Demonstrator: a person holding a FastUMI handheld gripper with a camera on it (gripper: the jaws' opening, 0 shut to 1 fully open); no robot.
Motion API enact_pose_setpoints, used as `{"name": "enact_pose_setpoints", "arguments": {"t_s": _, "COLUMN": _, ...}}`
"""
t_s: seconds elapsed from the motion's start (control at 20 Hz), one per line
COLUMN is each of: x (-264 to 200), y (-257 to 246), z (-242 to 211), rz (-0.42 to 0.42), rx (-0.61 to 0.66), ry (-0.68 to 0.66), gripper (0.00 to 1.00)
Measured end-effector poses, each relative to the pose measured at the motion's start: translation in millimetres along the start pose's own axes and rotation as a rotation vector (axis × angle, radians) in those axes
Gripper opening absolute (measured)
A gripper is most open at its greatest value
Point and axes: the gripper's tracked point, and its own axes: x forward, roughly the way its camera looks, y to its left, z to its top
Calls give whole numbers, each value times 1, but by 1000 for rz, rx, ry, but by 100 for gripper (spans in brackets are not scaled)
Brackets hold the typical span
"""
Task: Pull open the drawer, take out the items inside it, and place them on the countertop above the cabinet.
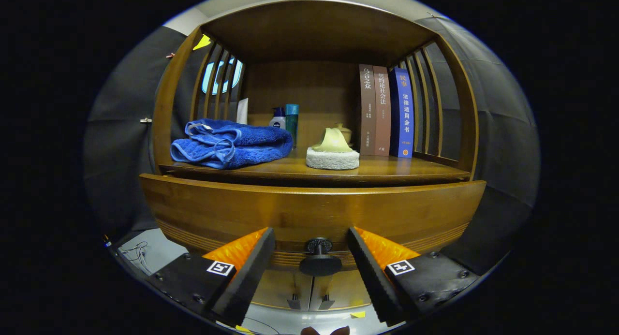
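- The gripper (312, 262) stood wide open, the drawer knob (319, 257) between its fingers, untouched.
- Above, centre frame, a blue towel (229, 144), sponge (332, 157) and books (386, 111) crowded the countertop (387, 168).

Three books stand on the shelf. The left brown book (367, 110) carries the spine title "乌合之众". The spine characters on the middle brown book (382, 112) are not legible with certainty. The blue book (402, 113) reads "民事" above "法律适用全书". The bottle (277, 118) logo is too small to read. The gripper (311, 231), fingers spread either side of the drawer knob (319, 257), bears one square black-and-white marker per finger (220, 268).
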Motion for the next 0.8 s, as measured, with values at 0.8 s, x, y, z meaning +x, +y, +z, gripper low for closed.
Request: {"name": "enact_pose_setpoints", "arguments": {"t_s": 0.8, "x": 14, "y": -1, "z": 4, "rz": -12, "rx": -55, "ry": -18, "gripper": 100}}
